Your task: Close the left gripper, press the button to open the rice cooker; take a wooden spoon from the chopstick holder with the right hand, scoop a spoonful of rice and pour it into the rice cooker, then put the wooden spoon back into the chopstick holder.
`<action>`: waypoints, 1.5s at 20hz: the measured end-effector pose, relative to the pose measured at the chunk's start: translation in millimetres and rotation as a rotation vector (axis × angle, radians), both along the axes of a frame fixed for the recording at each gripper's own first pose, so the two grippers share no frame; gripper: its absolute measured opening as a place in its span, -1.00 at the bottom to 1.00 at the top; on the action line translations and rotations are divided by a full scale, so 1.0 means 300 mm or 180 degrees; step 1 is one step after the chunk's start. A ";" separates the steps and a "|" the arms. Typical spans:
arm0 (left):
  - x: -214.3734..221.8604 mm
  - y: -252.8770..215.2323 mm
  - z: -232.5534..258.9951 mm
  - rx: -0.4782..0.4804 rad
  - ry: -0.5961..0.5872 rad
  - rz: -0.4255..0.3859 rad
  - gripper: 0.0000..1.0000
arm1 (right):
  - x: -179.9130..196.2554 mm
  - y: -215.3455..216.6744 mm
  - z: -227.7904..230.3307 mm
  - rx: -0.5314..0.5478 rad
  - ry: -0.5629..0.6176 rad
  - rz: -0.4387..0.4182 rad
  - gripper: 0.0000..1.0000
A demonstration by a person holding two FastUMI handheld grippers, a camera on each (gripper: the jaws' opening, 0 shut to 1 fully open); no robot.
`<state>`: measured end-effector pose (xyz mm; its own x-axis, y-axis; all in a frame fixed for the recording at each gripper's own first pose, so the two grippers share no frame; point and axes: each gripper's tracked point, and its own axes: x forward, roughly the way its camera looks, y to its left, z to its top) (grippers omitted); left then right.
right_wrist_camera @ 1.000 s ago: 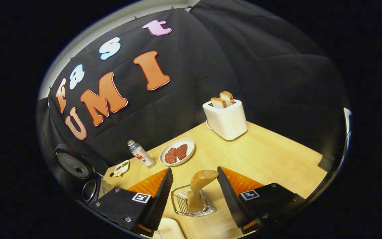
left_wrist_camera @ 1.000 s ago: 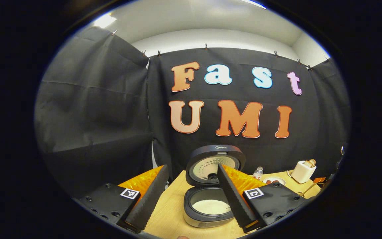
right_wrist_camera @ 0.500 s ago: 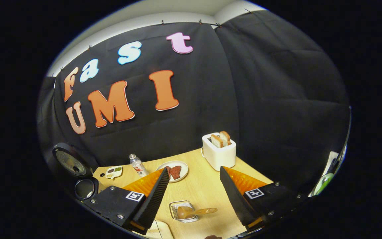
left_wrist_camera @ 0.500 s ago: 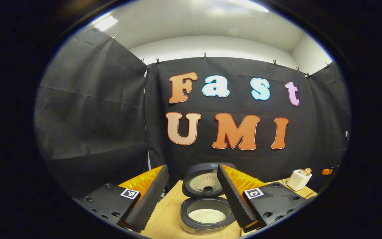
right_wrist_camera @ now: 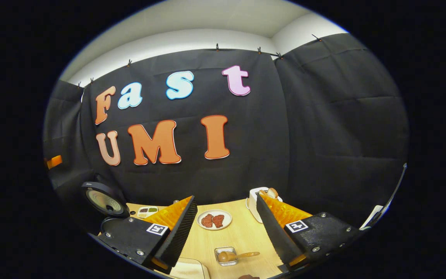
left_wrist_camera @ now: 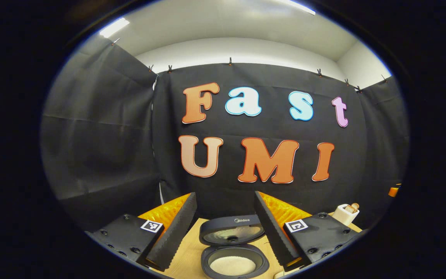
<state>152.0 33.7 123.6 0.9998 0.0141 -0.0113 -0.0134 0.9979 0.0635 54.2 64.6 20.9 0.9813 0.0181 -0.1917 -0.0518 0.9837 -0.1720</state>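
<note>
right gripper [right_wrist_camera: 226,232] open above wooden spoon [right_wrist_camera: 235,255] in chopstick holder [right_wrist_camera: 225,256].

My left gripper view looked forward and slightly upward from above the table's near edge, well back, facing the back wall, with the open rice cooker [left_wrist_camera: 234,248] low and central. My right gripper view stood farther right, angled leftward toward the same wall. Both took in the rice cooker [right_wrist_camera: 105,203] and the toaster [left_wrist_camera: 345,214] [right_wrist_camera: 254,201].
</note>
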 end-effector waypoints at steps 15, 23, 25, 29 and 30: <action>0.538 -0.026 -0.379 0.0090 0.0878 -0.0014 1.00 | 0.013 0.059 0.024 0.0056 -0.0025 0.0056 0.89; 0.557 0.006 -0.522 0.0105 0.1140 0.0030 0.99 | 0.044 0.054 -0.003 0.0088 0.0016 0.0037 0.89; 0.543 0.011 -0.540 0.0127 0.1167 0.0022 0.99 | 0.041 0.050 -0.009 0.0086 0.0024 0.0037 0.89; 0.497 0.003 -0.552 0.0033 0.1175 -0.0017 1.00 | 0.034 0.041 -0.003 0.0105 0.0010 0.0024 0.89; 0.476 -0.001 -0.558 0.0025 0.1172 -0.0035 0.99 | 0.031 0.041 -0.003 0.0127 0.0007 0.0025 0.89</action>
<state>294.7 33.4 -43.8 0.9288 0.0049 -0.3704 0.0225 0.9973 0.0697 63.6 76.8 20.1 0.9807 0.0336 -0.1928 -0.0599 0.9894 -0.1325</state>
